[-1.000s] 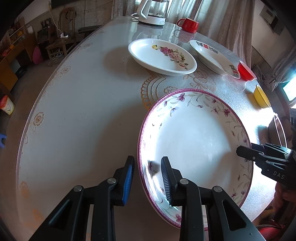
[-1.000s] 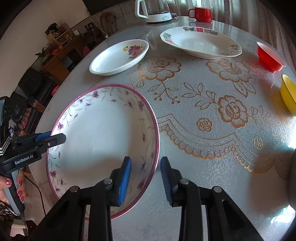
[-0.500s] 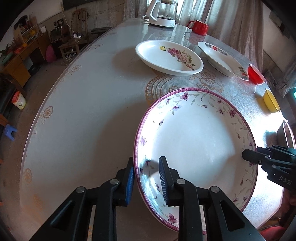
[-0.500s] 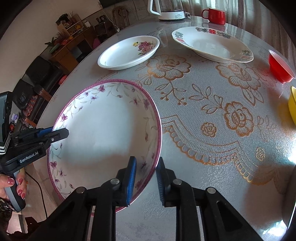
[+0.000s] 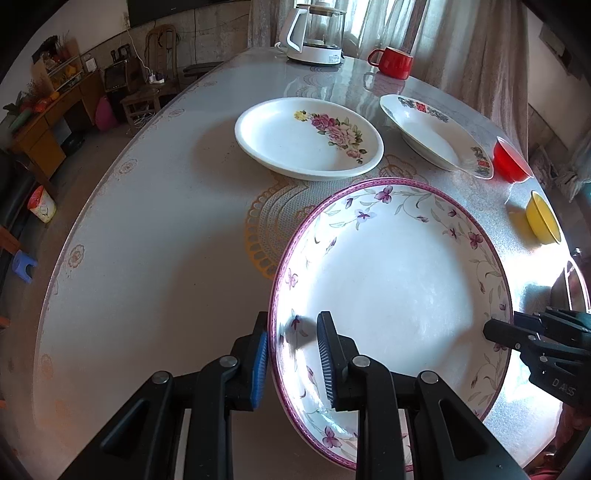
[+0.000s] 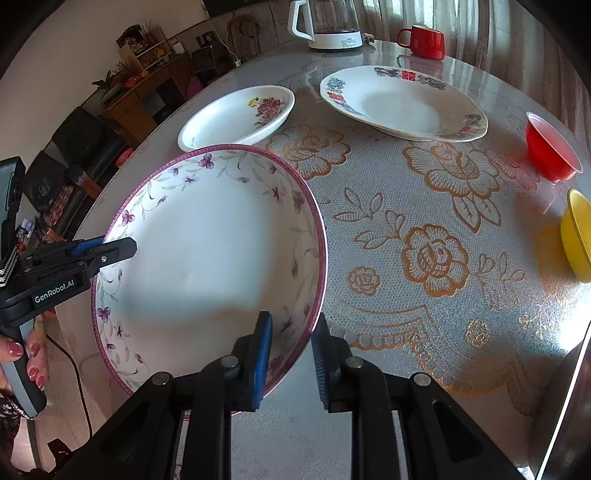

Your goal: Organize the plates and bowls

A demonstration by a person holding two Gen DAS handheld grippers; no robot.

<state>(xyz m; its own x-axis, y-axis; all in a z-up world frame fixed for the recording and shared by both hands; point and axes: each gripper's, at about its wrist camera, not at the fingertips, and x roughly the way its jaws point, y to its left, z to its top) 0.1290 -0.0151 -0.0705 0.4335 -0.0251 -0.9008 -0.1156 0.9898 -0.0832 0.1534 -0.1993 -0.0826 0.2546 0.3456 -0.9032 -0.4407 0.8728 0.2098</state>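
left gripper clamping near rim of large purple-rimmed floral plate | right gripper gripping opposite rim | plate hanging tilted just above lace-patterned table | white rose-print dish lying ahead, likely stacking target

- A glossy, smooth ceramic glaze is shown by the purple-rimmed plate.
- The table is covered by a shiny, finely textured plastic cloth printed in gold.
- Matt black plastic is seen on the left gripper, with ribbed blue pads.
- The kettle is of clear glass with a white plastic base.
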